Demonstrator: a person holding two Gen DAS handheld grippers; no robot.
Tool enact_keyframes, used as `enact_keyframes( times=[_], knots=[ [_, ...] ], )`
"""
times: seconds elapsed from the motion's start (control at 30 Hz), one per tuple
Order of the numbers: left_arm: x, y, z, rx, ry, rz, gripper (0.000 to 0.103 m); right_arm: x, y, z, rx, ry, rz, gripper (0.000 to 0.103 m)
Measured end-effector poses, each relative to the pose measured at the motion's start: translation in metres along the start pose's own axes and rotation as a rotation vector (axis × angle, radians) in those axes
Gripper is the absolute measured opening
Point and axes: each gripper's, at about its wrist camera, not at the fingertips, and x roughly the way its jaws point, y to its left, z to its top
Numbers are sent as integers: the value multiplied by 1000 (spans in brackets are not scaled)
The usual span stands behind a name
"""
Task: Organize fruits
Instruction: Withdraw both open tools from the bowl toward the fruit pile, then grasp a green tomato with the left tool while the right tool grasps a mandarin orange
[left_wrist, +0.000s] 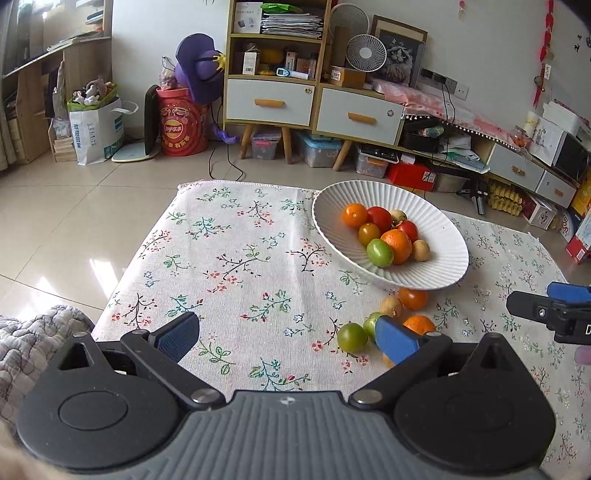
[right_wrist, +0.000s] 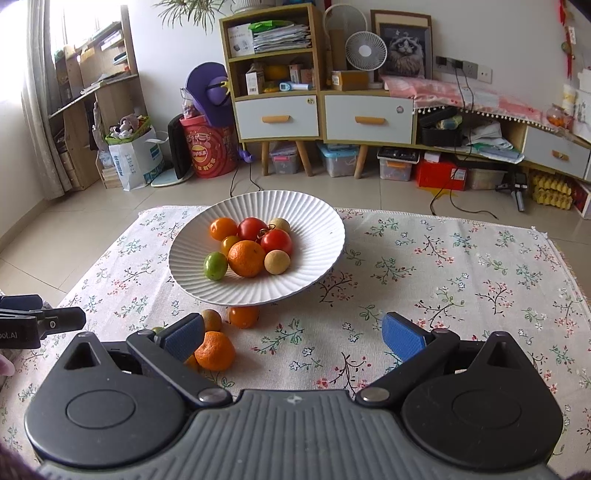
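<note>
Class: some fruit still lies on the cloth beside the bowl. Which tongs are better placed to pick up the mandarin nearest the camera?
Right tongs, probably: open, empty, with the mandarin just beside their left pad.

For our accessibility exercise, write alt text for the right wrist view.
A white ribbed bowl of tomatoes and oranges sits on a floral cloth, with a few loose fruits, including an orange, on the cloth in front of it. The right gripper frames the view below, jaws open and empty.

Your left gripper (left_wrist: 288, 338) and right gripper (right_wrist: 293, 338): black arms, blue ribbed pads, silver pivot screws, grey ridged housing at six o'clock.
</note>
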Motion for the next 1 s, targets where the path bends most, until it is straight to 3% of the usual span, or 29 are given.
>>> enact_keyframes(
  times=[0.13,0.33,0.57,1.0],
  knots=[
    [1,7,-14,27,-1,10,101,2,11,-12,-67,5,1,102],
    [7,6,-35,108,4,6,101,0,19,-25,-73,21,75,102],
    [34,-3,-60,229,74,10,101,23,24,-42,-116,84,57,102],
    [53,-11,-52,197,-26,-41,101,41,23,-50,-149,62,38,102]
  ],
)
